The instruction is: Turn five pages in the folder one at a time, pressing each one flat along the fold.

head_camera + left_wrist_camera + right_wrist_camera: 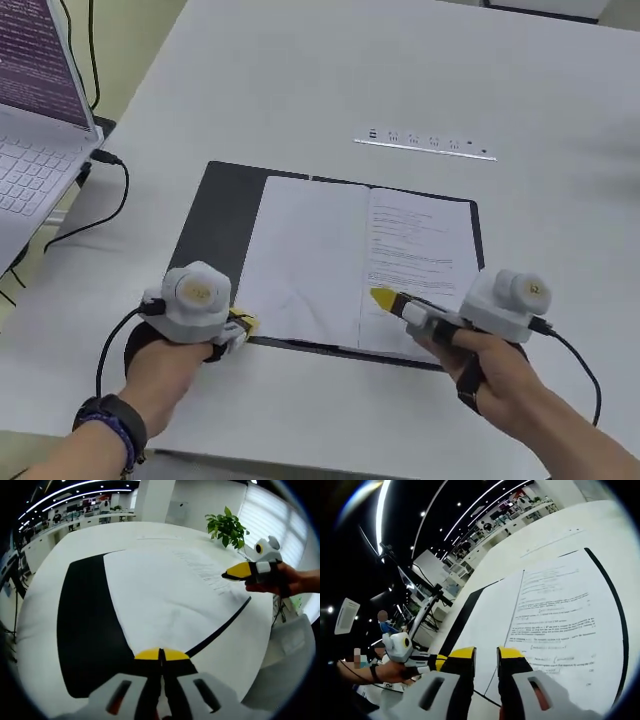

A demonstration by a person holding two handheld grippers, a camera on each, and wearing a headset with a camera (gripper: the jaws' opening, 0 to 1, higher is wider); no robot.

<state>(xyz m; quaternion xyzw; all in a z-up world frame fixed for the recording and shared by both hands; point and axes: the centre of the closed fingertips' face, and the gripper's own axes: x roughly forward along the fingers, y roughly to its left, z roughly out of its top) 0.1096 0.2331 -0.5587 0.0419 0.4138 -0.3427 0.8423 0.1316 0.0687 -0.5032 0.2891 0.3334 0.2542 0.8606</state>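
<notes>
The print on the right-hand page [415, 250] is too small to read, and the laptop [25, 130] is cut off at the edge. The folder [215, 220] lies open on the white table [300, 70] — matte black cover, a blank, faintly creased left page [300, 260]. The left gripper [240, 325] sits at the folder's near edge, yellow tips pressed together. The right gripper [383, 298] is over the printed page beside the fold — jaws a narrow gap apart, nothing between them.

Legible text: none.
- printed page [418, 250], right half of open folder [215, 215], centre-right of head view: dense lines of small print, too fine to read; same in right gripper view.
- laptop screen [35, 60], upper left: rows of pale text on dark ground, unreadable.
- power strip [425, 143] on desk [300, 80], upper centre: small markings, blurred.
</notes>
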